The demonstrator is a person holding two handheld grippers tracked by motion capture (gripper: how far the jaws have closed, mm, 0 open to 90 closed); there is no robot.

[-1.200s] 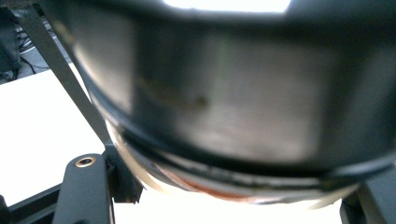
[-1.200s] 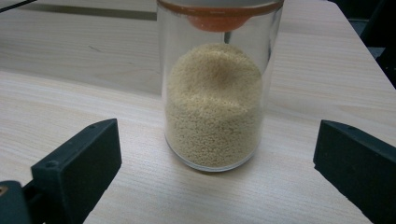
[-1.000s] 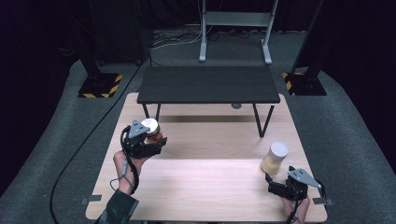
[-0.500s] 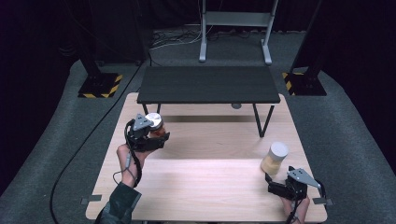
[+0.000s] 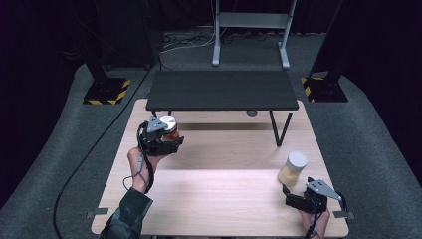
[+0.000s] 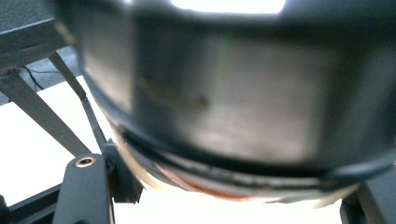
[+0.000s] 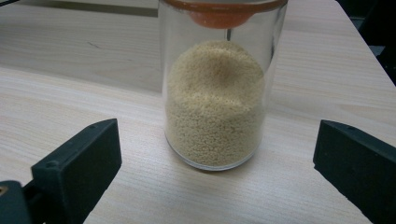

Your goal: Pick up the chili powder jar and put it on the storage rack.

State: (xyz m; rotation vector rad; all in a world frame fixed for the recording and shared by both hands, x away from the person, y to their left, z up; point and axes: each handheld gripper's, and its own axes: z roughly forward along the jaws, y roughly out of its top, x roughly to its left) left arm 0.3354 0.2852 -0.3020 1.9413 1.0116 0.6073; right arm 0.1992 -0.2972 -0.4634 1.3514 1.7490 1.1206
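Observation:
In the high view my left gripper (image 5: 168, 138) is shut on a jar with a silver lid and reddish-brown contents (image 5: 168, 125), held over the far left of the wooden table (image 5: 219, 194). In the left gripper view that jar's lid (image 6: 233, 84) is blurred and very close, with a black finger (image 6: 86, 191) pressed against its side. A second jar with pale yellow grains (image 5: 292, 168) stands upright at the right. My right gripper (image 5: 294, 198) sits open just short of it. The right gripper view shows this grain jar (image 7: 215, 102) centred beyond the gripper (image 7: 217, 149).
A low black table (image 5: 221, 89) stands on thin legs across the far end of the wooden table, close behind the left gripper. Dark stands and a metal frame (image 5: 249, 30) rise from the grey floor beyond. The person's forearm (image 5: 132, 204) comes in at bottom left.
My left gripper has carried the silver-lidded jar a little farther away, toward the black table. The right gripper and the grain jar have stayed put.

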